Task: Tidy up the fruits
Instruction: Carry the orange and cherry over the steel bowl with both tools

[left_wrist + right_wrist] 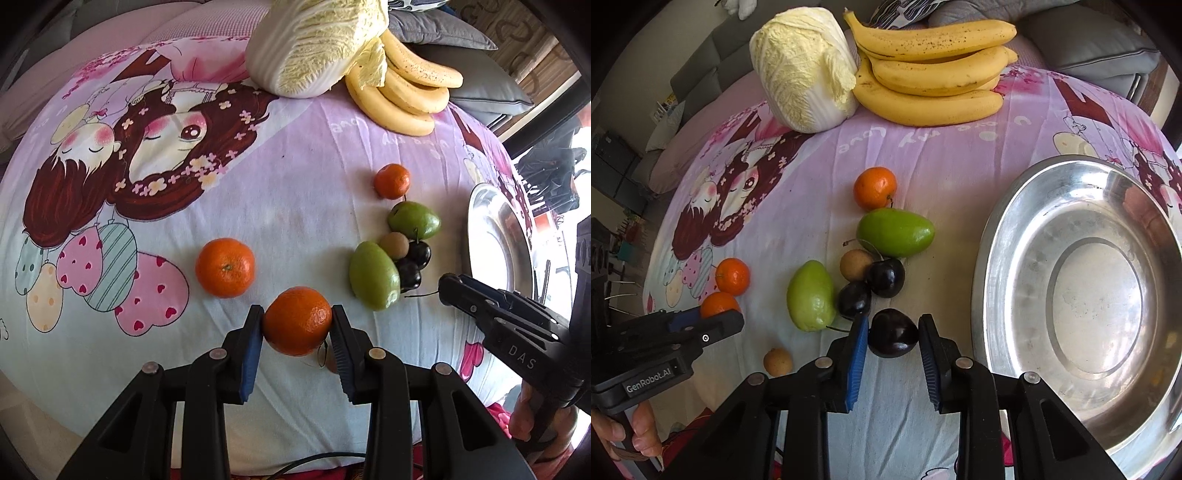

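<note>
My left gripper (297,326) is shut on an orange mandarin (297,320) above the cartoon-print cloth; it also shows in the right wrist view (701,325). My right gripper (893,334) is shut on a dark cherry (893,333). In the left wrist view the right gripper (454,290) shows from the side. Two more mandarins (225,267) (392,181), two green fruits (895,232) (810,295), two dark cherries (885,277) (854,299) and a brown longan (856,264) lie on the cloth. The steel bowl (997,258) stands right of my right gripper.
A napa cabbage (801,70) and a bunch of bananas (934,74) lie at the far edge. Another longan (778,362) lies near the front. Grey cushions (472,77) sit behind the table. A hand (635,435) holds the left gripper's handle.
</note>
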{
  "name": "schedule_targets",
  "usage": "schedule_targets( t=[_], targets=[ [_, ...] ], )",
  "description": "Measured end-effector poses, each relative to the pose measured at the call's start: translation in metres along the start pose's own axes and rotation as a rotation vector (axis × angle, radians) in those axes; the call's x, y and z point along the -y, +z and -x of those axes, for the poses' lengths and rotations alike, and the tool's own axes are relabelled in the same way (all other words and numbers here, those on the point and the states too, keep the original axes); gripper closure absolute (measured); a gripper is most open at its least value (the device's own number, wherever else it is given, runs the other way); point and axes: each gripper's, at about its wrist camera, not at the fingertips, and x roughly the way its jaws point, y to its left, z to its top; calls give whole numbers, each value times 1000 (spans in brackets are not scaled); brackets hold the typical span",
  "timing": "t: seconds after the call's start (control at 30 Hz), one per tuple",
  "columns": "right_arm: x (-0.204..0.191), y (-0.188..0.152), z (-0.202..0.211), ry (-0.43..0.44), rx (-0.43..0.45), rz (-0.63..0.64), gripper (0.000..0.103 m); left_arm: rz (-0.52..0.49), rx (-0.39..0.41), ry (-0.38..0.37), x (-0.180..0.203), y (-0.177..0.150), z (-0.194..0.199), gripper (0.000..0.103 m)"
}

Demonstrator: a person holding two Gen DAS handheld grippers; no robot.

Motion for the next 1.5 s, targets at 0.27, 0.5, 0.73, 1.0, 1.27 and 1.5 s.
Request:
schedule_targets(
  t=[0.27,0.5,0.73,1.0,1.27,1.5],
  targets=[
    [9,8,8,32,39,-38,73,48,51,-27,17,15,8,66],
    [28,12,24,39,87,-76,73,48,80,-44,43,26,11,66],
    [63,15,41,27,134,-145,73,-9,73,-58,87,37,5,66],
    [107,13,55,-50,187,-245,73,-82,59,-86,144,44,-2,66],
    [146,10,65,-115,220,-320,73,-155,19,-86,196,46,-19,65],
    [167,9,66,-134,218,-375,73,-168,-13,-52,219,53,-40,65]
  ],
)
